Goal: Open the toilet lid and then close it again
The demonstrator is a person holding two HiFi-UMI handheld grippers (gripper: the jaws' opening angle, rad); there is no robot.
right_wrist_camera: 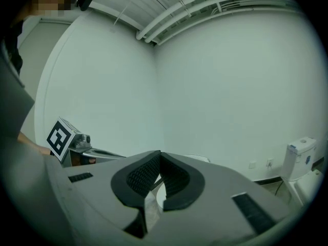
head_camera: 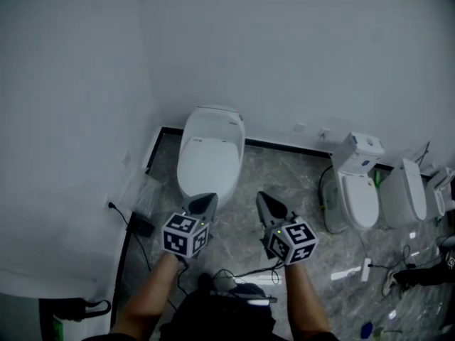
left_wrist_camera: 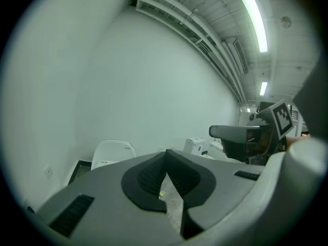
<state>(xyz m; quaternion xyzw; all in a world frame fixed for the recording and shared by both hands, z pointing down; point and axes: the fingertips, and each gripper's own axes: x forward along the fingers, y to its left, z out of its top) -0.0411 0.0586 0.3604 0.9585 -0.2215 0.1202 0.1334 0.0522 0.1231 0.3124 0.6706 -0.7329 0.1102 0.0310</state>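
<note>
My two forearms reach out over the grey marbled floor [head_camera: 298,172], a pair of tongs in each hand. My left tongs [head_camera: 210,197] are pressed together with nothing between them. My right tongs [head_camera: 260,195] are the same, tips meeting and empty. The two pairs sit side by side, near each other but apart, pointing forward and slightly down.

Dark cables [head_camera: 234,275] lie on the floor under my hands. A black power brick [head_camera: 141,224] sits near the floor's left edge.

Beyond the left tongs stands the white toilet [head_camera: 213,130], in the far left corner of the floor with its back to the wall. Its lid [head_camera: 205,168] is down flat, and neither pair of tongs is on it.

Farther right along the floor's far edge stands a second toilet [head_camera: 359,197], with a third toilet [head_camera: 405,190] just beside it.
</note>
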